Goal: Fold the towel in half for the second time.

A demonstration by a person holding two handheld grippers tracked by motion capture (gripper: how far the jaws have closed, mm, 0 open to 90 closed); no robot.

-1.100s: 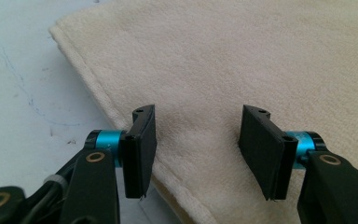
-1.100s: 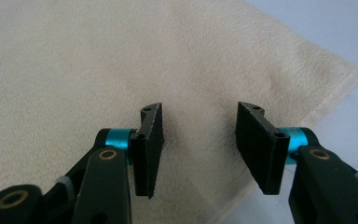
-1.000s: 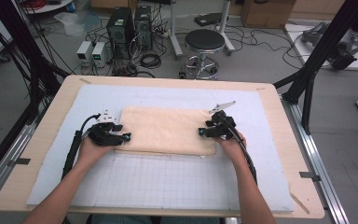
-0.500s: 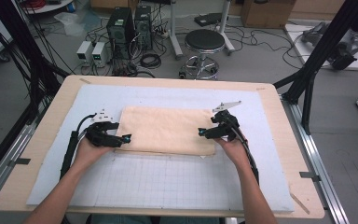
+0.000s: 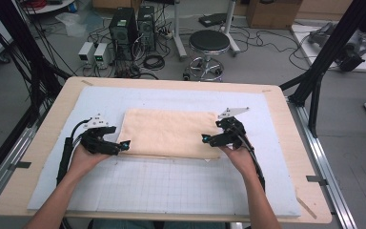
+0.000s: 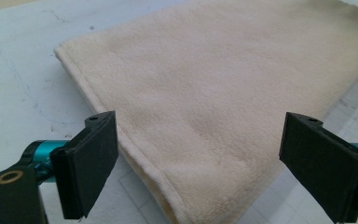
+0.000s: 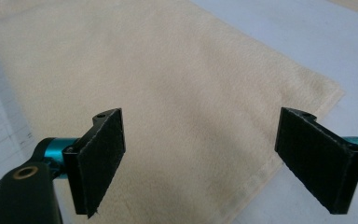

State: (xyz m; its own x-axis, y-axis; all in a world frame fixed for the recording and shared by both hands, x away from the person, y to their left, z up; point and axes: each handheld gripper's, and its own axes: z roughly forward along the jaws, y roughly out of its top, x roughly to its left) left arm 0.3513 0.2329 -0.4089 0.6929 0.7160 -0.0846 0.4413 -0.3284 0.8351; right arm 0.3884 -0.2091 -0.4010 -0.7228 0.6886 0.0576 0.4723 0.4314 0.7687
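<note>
A cream towel [image 5: 171, 132], folded into a flat rectangle, lies in the middle of the white grid mat [image 5: 181, 186]. My left gripper [image 5: 123, 144] hovers at the towel's near left corner, its jaws pointing right. In the left gripper view the towel [image 6: 223, 93] sits under the left gripper [image 6: 205, 161]. My right gripper [image 5: 205, 139] hovers at the near right corner, pointing left. The right gripper view shows the towel [image 7: 168, 84] beneath the right gripper [image 7: 207, 158]. Both pairs of jaws have just been opening and stand wide, and their pads touch nothing.
The mat covers a wooden table [image 5: 38, 157] with bare margins at left and right. Black frame posts [image 5: 324, 71] rise at the table's far corners. On the floor beyond the far edge stand a stool [image 5: 209, 43], computer cases [image 5: 124, 28] and loose cables.
Both grippers have let go of the towel's near corners and drawn slightly up and outward. The towel lies flat and has not shifted.
</note>
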